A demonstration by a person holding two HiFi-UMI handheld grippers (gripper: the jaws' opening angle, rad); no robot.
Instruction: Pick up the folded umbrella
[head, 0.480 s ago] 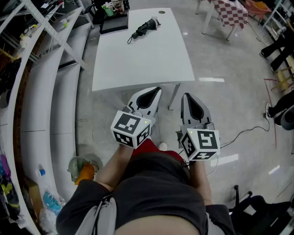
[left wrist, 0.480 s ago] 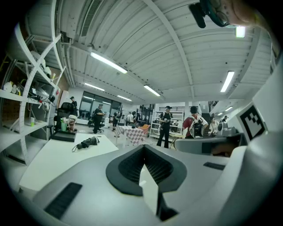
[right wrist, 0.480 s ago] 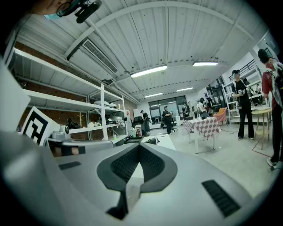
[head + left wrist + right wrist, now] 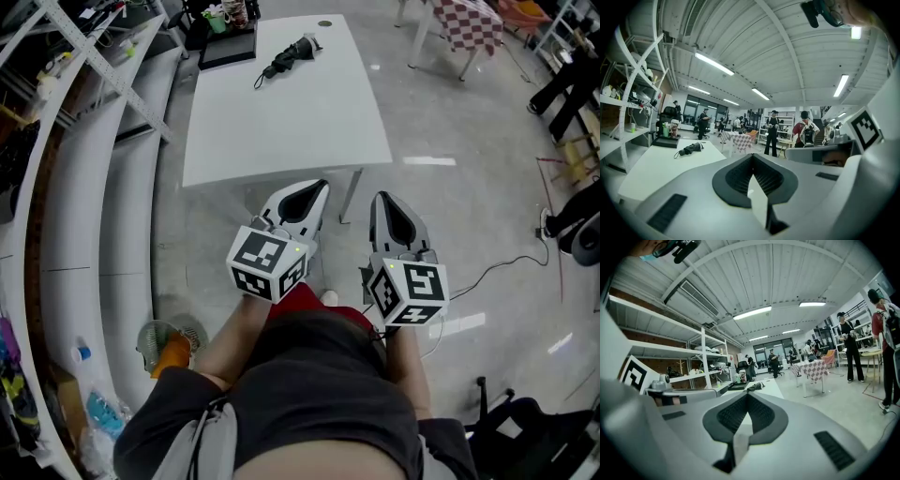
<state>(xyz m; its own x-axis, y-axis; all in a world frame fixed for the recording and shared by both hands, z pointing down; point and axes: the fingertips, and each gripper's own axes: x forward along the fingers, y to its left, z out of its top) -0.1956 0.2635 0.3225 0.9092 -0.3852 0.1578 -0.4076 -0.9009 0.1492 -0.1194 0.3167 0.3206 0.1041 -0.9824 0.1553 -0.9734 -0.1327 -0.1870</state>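
Observation:
The folded black umbrella (image 4: 291,54) lies near the far end of the white table (image 4: 281,131), its strap trailing to the left. It also shows as a small dark bundle in the left gripper view (image 4: 690,149) and in the right gripper view (image 4: 754,386). My left gripper (image 4: 317,187) and right gripper (image 4: 381,199) are held side by side in front of the person's body. Both are short of the table's near edge and far from the umbrella. In both gripper views the jaws meet at the tip, left (image 4: 752,157) and right (image 4: 746,396), with nothing between them.
A black tray with cups (image 4: 228,42) stands at the table's far left corner. White shelving (image 4: 84,187) runs along the left. A checkered table (image 4: 469,23) stands at the back right, and a cable (image 4: 506,267) lies on the floor. People (image 4: 773,136) stand in the distance.
The table and umbrella sit slightly higher and further left in the head view. Both grippers keep the same place and stay shut.

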